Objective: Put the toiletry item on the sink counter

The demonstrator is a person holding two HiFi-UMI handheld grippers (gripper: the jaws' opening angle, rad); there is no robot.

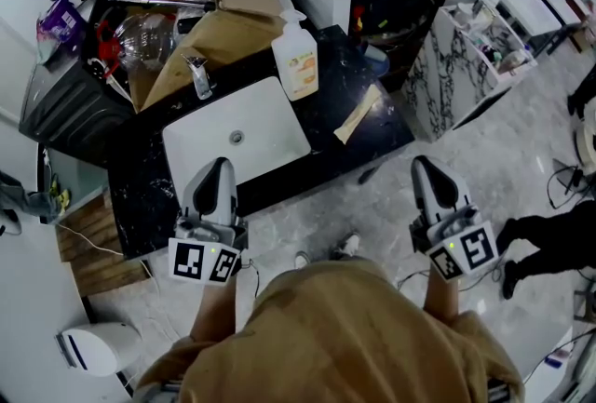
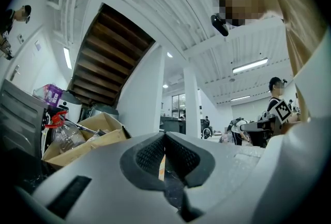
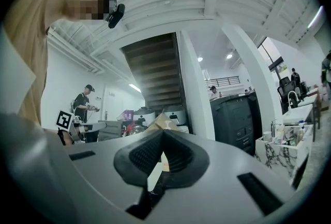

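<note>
Already upright on the black counter [image 1: 328, 96], the pump bottle [image 1: 298, 57] stands well ahead of both grippers, beside the white basin [image 1: 237, 136]. The left gripper [image 1: 220, 167] and the right gripper [image 1: 426, 167] hover with jaws clenched, holding nothing.

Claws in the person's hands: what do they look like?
The left claw and right claw are smooth grey-white shells, pointed, with black bumpy pads inside. Each carries a white cube with black square markers. The person wears a tan top.
</note>
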